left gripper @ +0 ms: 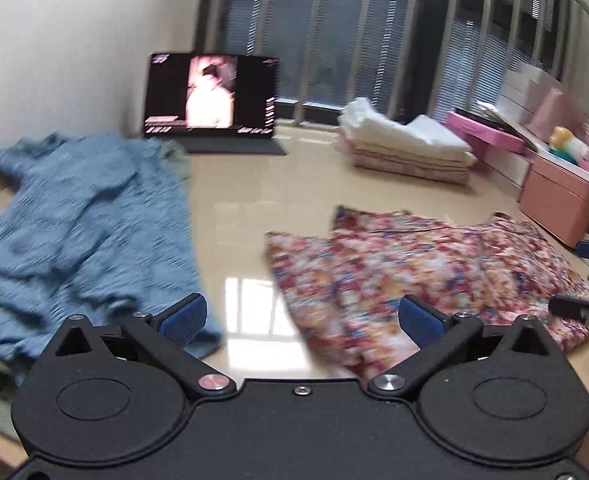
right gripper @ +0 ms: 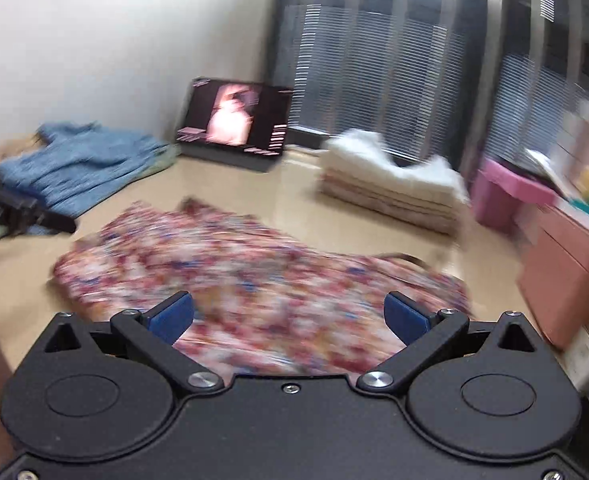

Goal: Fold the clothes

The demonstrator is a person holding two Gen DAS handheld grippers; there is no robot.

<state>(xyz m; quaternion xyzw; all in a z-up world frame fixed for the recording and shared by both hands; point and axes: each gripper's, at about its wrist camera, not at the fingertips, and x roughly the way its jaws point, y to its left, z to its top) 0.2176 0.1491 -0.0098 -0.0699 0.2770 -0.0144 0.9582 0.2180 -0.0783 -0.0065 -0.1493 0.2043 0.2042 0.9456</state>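
Observation:
A floral red, white and orange garment (left gripper: pixel 426 268) lies spread on the glossy beige table (left gripper: pixel 254 208), partly folded over itself. My left gripper (left gripper: pixel 302 320) hovers open above its left edge, with nothing between the blue pads. In the right wrist view the same floral garment (right gripper: pixel 254 276) lies right under my right gripper (right gripper: pixel 288 318), which is open and empty. A crumpled blue knit garment (left gripper: pixel 82 216) sits at the table's left; it also shows as the blue garment (right gripper: pixel 82 164) in the right wrist view. Both views are motion-blurred.
A lit laptop (left gripper: pixel 212 98) stands at the back by the window. A stack of folded white and pinkish linens (left gripper: pixel 406 144) lies at the back right. Pink boxes (left gripper: pixel 558 200) crowd the right edge. The other gripper (right gripper: pixel 18 210) shows at the left.

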